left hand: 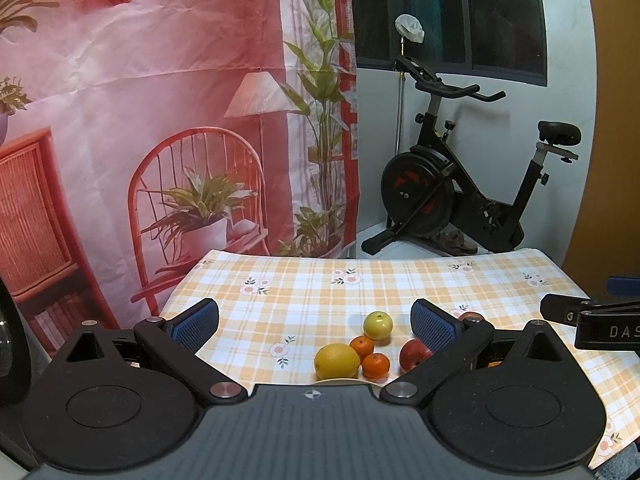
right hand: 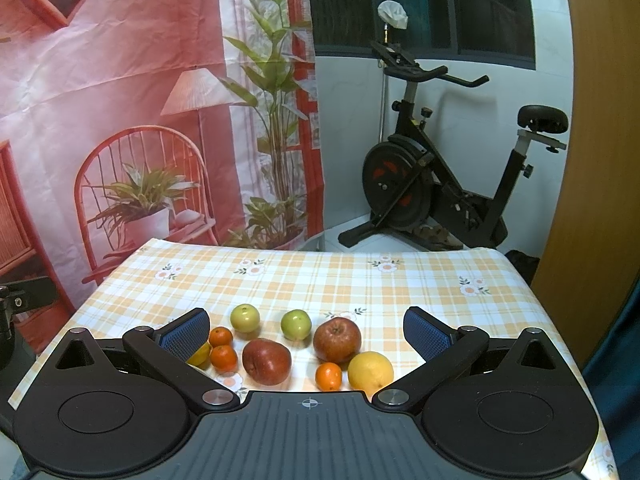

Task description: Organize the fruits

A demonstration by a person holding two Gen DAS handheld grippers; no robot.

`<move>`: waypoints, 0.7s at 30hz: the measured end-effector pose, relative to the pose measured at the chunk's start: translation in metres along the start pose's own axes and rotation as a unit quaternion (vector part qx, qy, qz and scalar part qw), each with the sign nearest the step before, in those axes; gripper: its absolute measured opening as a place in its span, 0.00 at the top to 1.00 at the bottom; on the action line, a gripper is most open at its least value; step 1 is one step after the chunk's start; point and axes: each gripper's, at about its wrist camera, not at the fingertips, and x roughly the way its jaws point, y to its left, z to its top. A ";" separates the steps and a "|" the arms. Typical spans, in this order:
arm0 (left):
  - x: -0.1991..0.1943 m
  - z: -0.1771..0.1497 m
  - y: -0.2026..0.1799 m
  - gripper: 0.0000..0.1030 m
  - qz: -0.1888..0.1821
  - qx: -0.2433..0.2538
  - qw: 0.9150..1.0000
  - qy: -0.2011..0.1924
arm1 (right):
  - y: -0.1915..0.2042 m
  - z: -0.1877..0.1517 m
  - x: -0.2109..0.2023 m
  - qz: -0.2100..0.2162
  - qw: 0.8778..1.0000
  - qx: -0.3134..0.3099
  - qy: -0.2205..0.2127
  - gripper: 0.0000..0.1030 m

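Note:
Fruit lies loose on the checked tablecloth [right hand: 360,280]. The right wrist view shows two green apples [right hand: 245,317] [right hand: 296,324], two red apples [right hand: 266,361] [right hand: 337,339], a yellow lemon [right hand: 370,374], a mandarin [right hand: 328,376] beside it, and two mandarins [right hand: 221,337] [right hand: 223,358] at the left. My right gripper [right hand: 306,334] is open above them, holding nothing. In the left wrist view a lemon [left hand: 337,361], two mandarins [left hand: 362,346] [left hand: 376,365], a green apple [left hand: 377,325] and a red apple [left hand: 414,355] sit between the fingers of my open, empty left gripper [left hand: 316,324].
A pale rim of a plate or bowl [left hand: 340,381] peeks out just under the left gripper's body. The right gripper's black arm [left hand: 592,322] shows at the right edge. Beyond the table's far edge stand an exercise bike [right hand: 440,184] and a printed pink backdrop [right hand: 120,80].

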 end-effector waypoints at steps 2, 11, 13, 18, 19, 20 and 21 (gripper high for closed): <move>0.000 0.000 0.000 0.00 0.000 0.001 1.000 -0.001 | 0.000 0.000 0.000 0.000 1.000 0.000 0.000 0.00; 0.000 0.000 0.000 0.00 -0.001 0.001 1.000 -0.002 | -0.001 0.000 -0.001 0.000 1.000 -0.001 -0.001 0.00; 0.001 -0.001 0.000 0.00 -0.001 0.001 1.000 -0.002 | -0.001 0.000 -0.001 0.000 1.000 0.000 -0.001 0.00; 0.000 -0.001 0.001 0.00 -0.002 -0.001 1.000 -0.001 | 0.000 0.000 -0.001 0.000 1.000 -0.001 -0.001 0.00; 0.000 -0.001 0.001 0.00 -0.002 -0.001 1.000 -0.001 | 0.000 0.000 -0.001 0.000 1.000 -0.001 -0.001 0.00; 0.000 -0.001 0.001 0.00 -0.002 0.000 1.000 -0.001 | 0.000 0.000 -0.001 0.000 1.000 -0.001 -0.001 0.00; 0.000 -0.001 0.001 0.00 -0.003 0.000 1.000 -0.002 | 0.000 0.000 -0.001 0.000 1.000 -0.001 -0.001 0.00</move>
